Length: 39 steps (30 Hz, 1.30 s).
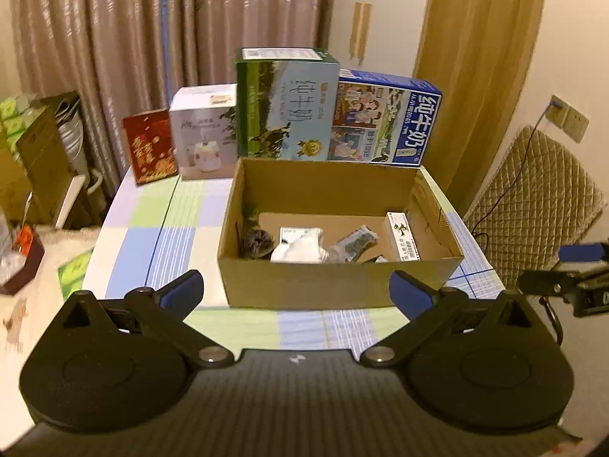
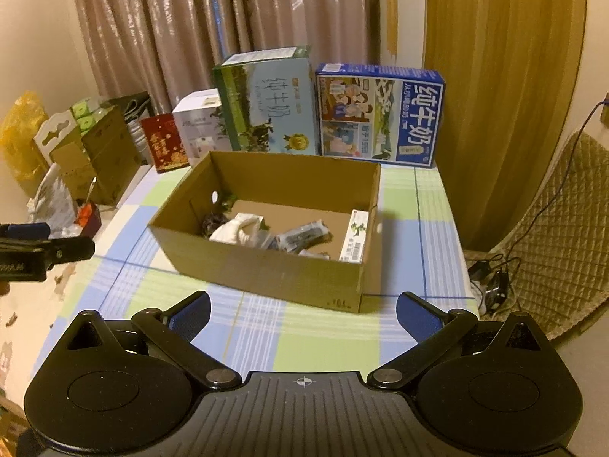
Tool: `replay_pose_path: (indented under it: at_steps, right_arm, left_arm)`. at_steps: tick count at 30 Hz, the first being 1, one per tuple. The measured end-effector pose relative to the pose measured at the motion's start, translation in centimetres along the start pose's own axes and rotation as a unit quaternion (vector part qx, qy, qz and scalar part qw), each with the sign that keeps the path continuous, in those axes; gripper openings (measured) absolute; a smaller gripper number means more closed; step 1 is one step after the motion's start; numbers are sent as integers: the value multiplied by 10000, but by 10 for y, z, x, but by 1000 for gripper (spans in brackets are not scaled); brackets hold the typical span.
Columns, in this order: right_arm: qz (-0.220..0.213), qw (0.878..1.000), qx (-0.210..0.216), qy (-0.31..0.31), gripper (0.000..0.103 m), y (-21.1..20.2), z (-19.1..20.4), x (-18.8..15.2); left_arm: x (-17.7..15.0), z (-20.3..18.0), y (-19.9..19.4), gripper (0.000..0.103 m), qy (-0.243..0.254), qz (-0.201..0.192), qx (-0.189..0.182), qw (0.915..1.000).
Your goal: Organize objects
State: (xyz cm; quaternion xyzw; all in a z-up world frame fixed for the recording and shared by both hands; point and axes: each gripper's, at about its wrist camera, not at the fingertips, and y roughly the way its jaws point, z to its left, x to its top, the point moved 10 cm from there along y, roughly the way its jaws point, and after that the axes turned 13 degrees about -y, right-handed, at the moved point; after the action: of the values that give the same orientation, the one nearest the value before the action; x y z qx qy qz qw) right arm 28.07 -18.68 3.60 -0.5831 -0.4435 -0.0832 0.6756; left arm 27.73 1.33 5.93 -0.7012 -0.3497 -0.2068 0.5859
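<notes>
An open cardboard box stands on the checked tablecloth; it also shows in the right wrist view. Inside it lie a white cloth, a dark packet, a dark round thing and a small white carton leaning on the right wall. My left gripper is open and empty, just in front of the box. My right gripper is open and empty, in front of the box, and shows at the right edge of the left wrist view.
Behind the cardboard box stand a green milk carton, a blue milk carton, a white box and a red box. A quilted chair is to the right. Cluttered boxes are to the left.
</notes>
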Motion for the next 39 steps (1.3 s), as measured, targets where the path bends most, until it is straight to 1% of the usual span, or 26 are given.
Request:
replay_pose_path:
  at_steps: [4, 9, 13, 19, 27, 30, 39]
  right_arm:
    - [-106, 9999, -46, 82, 101, -19, 9, -15]
    - [-191, 9995, -130, 203, 101, -35, 16, -31]
    - [-218, 9991, -200, 290, 101, -46, 21, -43]
    - [-249, 9990, -260, 277, 101, -54, 29, -55]
    - [-216, 9994, -216, 163, 101, -56, 45, -67]
    - [-190, 9994, -219, 173, 101, -56, 47, -71]
    - [-149, 9994, -210, 236, 101, -58, 45, -79]
  left_arm:
    - [-15, 5, -21, 102, -50, -113, 135, 9998]
    - [-37, 10, -45, 102, -305, -180, 120, 9993]
    - [-58, 11, -63, 102, -323, -219, 169, 9991]
    - [-81, 17, -83, 102, -377, -237, 222, 9988]
    - [-98, 13, -95, 102, -312, -181, 158, 9992]
    - [-102, 12, -97, 102, -294, -181, 168, 9993]
    - [-117, 0, -94, 102, -215, -23, 35, 9998]
